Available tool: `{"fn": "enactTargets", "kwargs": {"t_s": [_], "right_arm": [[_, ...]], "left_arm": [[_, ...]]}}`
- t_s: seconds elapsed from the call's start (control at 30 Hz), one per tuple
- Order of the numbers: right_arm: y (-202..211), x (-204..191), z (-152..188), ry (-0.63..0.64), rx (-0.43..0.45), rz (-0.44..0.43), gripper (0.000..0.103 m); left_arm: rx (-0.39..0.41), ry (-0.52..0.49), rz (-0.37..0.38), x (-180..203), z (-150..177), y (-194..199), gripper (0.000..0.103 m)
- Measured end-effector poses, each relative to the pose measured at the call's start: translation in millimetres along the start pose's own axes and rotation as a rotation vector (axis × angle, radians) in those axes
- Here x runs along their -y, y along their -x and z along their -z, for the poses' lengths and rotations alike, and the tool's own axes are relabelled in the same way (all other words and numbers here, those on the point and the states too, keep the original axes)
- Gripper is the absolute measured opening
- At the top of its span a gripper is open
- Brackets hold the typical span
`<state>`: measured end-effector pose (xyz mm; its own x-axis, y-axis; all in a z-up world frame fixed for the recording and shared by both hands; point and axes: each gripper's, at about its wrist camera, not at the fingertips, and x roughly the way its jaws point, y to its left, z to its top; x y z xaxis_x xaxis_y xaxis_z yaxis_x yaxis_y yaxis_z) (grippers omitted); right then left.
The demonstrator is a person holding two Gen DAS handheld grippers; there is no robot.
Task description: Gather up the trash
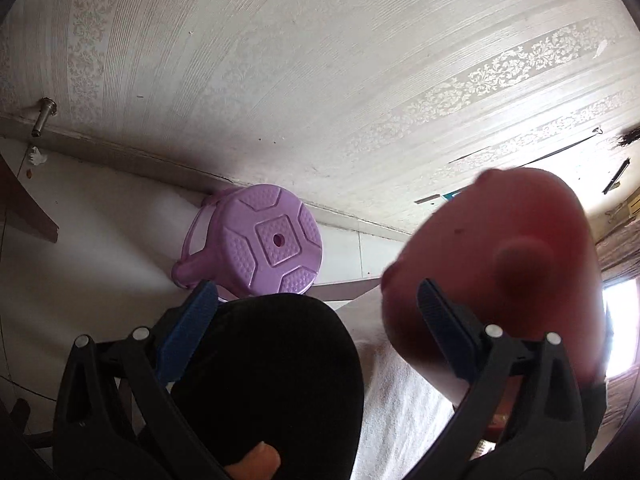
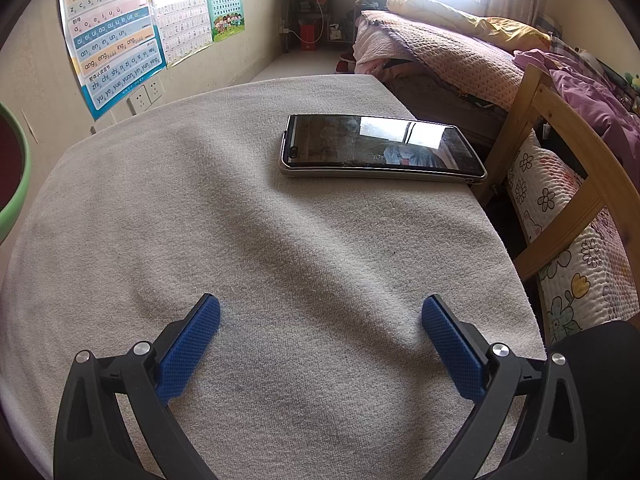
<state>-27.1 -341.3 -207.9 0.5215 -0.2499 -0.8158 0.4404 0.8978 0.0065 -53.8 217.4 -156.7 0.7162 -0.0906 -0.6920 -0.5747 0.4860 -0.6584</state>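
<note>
Trash: a small crumpled white scrap (image 1: 37, 156) lies on the pale floor at the foot of the wallpapered wall, with an orange crumb (image 1: 29, 174) just beside it. Both show only in the left wrist view.
Landmark: the scrap sits directly below a metal door stop (image 1: 43, 117) fixed to the skirting.
Bearing: far and hard to the left of the left gripper (image 1: 316, 300), well apart from it. A purple stool (image 1: 256, 240) stands between the two along the wall.
Long axis: too small to tell; the scrap reads as a roundish wad.
Left gripper: fingers spread wide, nothing pinched.
Obstruction: a black rounded shape (image 1: 272, 380) and a blurred pink mass (image 1: 500, 272) crowd the near field. What they are cannot be told.
Right gripper (image 2: 320, 316): fingers spread wide and empty, hovering above the towel-covered bench (image 2: 280, 260).
Bench contents: a phone (image 2: 380, 148) lying flat near the far right edge, and no trash visible. A green rim (image 2: 20, 184) shows at the left border.
Nearer hand: judged to be the left, since only its camera sees the scrap.
Next move, as a judgement: swing the left gripper leftward and down past the stool, then close on the wad from above.
</note>
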Motion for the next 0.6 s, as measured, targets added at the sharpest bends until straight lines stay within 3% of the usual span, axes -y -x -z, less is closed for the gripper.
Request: {"fn": "enactTargets", "kwargs": {"t_s": [0.27, 0.6], "right_arm": [[0, 0, 0, 0.0, 0.0, 0.0, 0.097], [0, 0, 0, 0.0, 0.0, 0.0, 0.097]], "left_arm": [[0.011, -0.091, -0.039, 17, 3, 0, 0.098], [-0.006, -0.12, -0.069, 19, 5, -6, 0.098]]}}
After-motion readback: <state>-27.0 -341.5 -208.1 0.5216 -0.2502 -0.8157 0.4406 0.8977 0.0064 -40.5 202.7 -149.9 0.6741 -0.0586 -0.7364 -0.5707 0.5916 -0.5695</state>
